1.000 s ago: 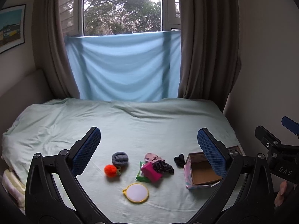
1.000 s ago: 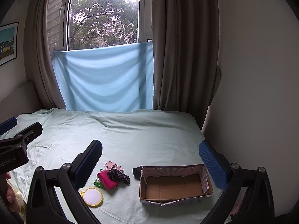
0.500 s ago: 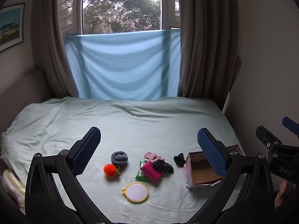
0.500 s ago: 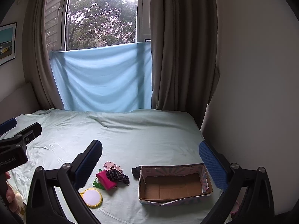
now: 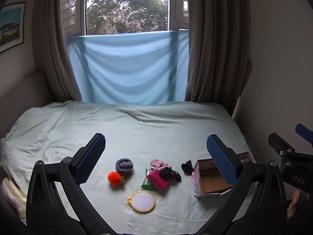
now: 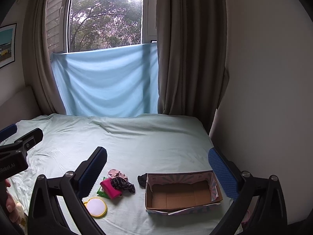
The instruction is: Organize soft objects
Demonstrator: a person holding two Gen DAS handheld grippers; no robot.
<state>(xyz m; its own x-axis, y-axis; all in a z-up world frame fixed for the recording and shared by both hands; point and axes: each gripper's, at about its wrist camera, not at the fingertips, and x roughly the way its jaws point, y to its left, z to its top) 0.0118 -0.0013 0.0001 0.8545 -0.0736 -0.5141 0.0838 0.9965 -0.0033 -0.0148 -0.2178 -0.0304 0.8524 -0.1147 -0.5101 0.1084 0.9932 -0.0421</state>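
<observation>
On the pale green bed sheet (image 5: 156,129) lie small soft items: a rolled grey-blue sock (image 5: 124,164), an orange pompom (image 5: 114,178), a pink cloth (image 5: 158,163), a magenta pouch (image 5: 157,179) on a green wipes pack (image 5: 145,184), a dark patterned scrunchie (image 5: 169,174) and a black sock (image 5: 187,167) beside an open cardboard box (image 6: 182,192). The box is empty. My left gripper (image 5: 156,156) hovers open above the pile, holding nothing. My right gripper (image 6: 157,167) is open above the box's left end, also empty.
A round yellow-rimmed mirror (image 5: 141,201) lies nearest me. The bed meets a wall (image 6: 264,98) on the right and curtains (image 6: 185,49) with a blue cloth (image 5: 127,68) at the window behind. A person's hand (image 6: 9,205) holds the left gripper's handle.
Both views have shifted very slightly; the objects and the grippers' openings look the same.
</observation>
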